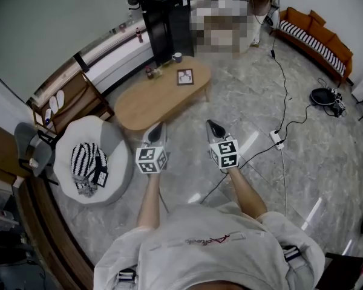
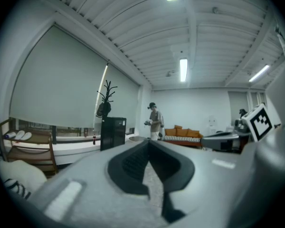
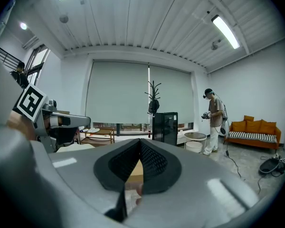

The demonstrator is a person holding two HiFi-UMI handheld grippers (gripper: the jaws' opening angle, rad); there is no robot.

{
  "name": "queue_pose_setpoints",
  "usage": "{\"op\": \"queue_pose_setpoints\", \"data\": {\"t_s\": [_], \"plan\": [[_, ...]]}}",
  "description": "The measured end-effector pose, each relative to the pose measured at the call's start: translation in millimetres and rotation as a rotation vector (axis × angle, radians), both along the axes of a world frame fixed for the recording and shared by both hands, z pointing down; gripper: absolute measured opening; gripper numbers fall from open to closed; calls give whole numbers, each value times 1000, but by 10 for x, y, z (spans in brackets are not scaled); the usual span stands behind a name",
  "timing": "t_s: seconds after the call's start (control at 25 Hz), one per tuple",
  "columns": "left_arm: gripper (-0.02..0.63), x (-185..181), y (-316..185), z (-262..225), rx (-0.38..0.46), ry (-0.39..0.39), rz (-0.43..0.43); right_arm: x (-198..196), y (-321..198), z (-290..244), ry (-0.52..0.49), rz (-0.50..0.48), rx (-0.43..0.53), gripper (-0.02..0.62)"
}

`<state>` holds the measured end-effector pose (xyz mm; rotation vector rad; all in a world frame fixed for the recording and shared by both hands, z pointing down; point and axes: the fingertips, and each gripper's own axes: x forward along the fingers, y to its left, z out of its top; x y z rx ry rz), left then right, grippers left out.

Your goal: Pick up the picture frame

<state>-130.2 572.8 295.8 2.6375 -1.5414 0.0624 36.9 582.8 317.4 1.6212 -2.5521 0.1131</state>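
The person is standing on the grey floor and holding the left gripper (image 1: pixel 160 127) and the right gripper (image 1: pixel 213 126) out in front, side by side and about level. Both are pointing toward the wooden table (image 1: pixel 139 104) just ahead. The jaws of each gripper are pressed together with nothing between them, most likely because nothing is close enough to grab yet. The picture frame (image 1: pixel 185 77) is sitting on the far end of the table, near a mug (image 1: pixel 177 57) and a tall black cabinet (image 1: pixel 167 23), well apart from both grippers. It is hard to tell if it is lying flat or leaning. The task is only starting. The person is probably going to need to get closer, and one gripper is going to have to open before it can take the frame by an edge.
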Motion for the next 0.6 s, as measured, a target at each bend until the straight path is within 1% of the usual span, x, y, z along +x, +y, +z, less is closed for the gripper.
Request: {"op": "queue_pose_setpoints", "data": {"t_s": [0.24, 0.44, 0.6], "plan": [[2, 157, -27, 72, -1, 1, -19, 161, -37, 109, 3, -18, -12, 6], [1, 177, -138, 134, -19, 5, -28, 180, -164, 178, 2, -24, -31, 6], [2, 168, -276, 227, -29, 8, -27, 119, -292, 262, -3, -37, -40, 6]]}}
